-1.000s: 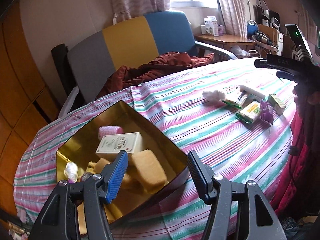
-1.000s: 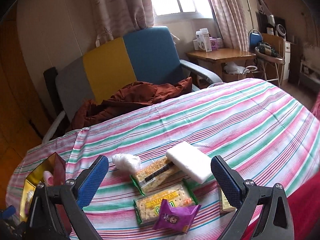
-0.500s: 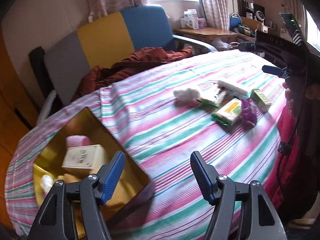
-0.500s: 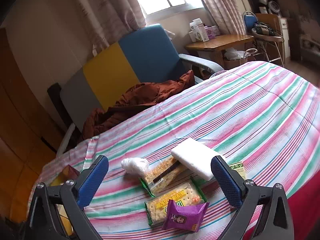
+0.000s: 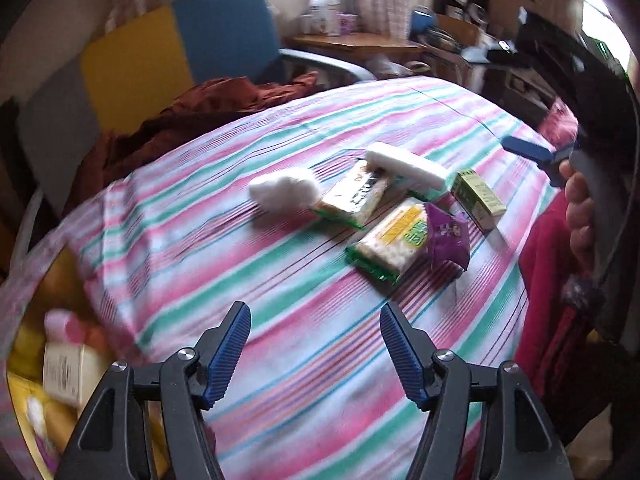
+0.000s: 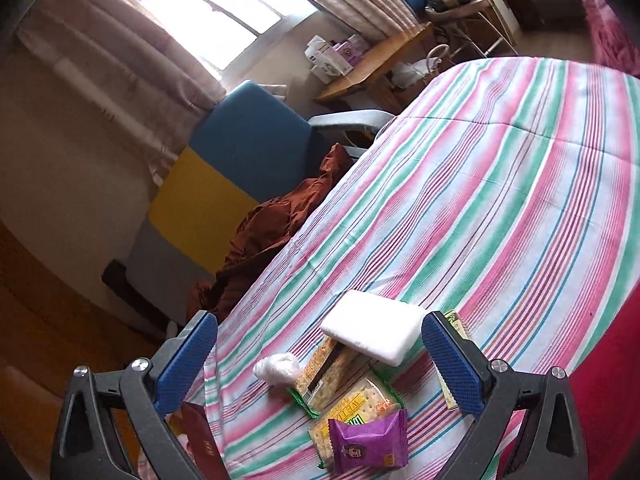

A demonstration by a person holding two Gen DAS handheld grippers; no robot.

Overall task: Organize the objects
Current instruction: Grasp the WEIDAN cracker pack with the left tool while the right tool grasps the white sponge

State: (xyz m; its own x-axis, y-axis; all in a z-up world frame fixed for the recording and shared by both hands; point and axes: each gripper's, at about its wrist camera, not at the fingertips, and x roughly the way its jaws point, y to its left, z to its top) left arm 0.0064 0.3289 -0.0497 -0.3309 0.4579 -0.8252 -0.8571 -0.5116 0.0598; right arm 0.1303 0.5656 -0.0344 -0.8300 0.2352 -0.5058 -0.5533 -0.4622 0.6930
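Note:
On the striped tablecloth lies a cluster: a white foam block (image 5: 404,164) (image 6: 374,334), a white plastic wad (image 5: 282,192) (image 6: 278,367), two cracker packs (image 5: 356,196) (image 5: 390,240) (image 6: 356,408), a purple snack packet (image 5: 446,236) (image 6: 368,444) and a small green box (image 5: 478,196) (image 6: 450,360). My left gripper (image 5: 316,352) is open and empty, short of the cluster. My right gripper (image 6: 320,360) is open and empty, hovering over the cluster; it shows in the left wrist view (image 5: 532,152). The gold box (image 5: 48,364) with items inside sits at the left edge.
The box's red wall (image 6: 198,436) shows at the right wrist view's lower left. An armchair (image 5: 160,52) with a brown garment (image 5: 224,100) stands behind the table. A wooden desk (image 6: 372,64) with clutter stands at the back. Red fabric (image 5: 556,280) hangs at the table's right side.
My left gripper has swung right, away from the gold box toward the cluster. My right gripper has tilted and come closer over the cluster. Both stay open.

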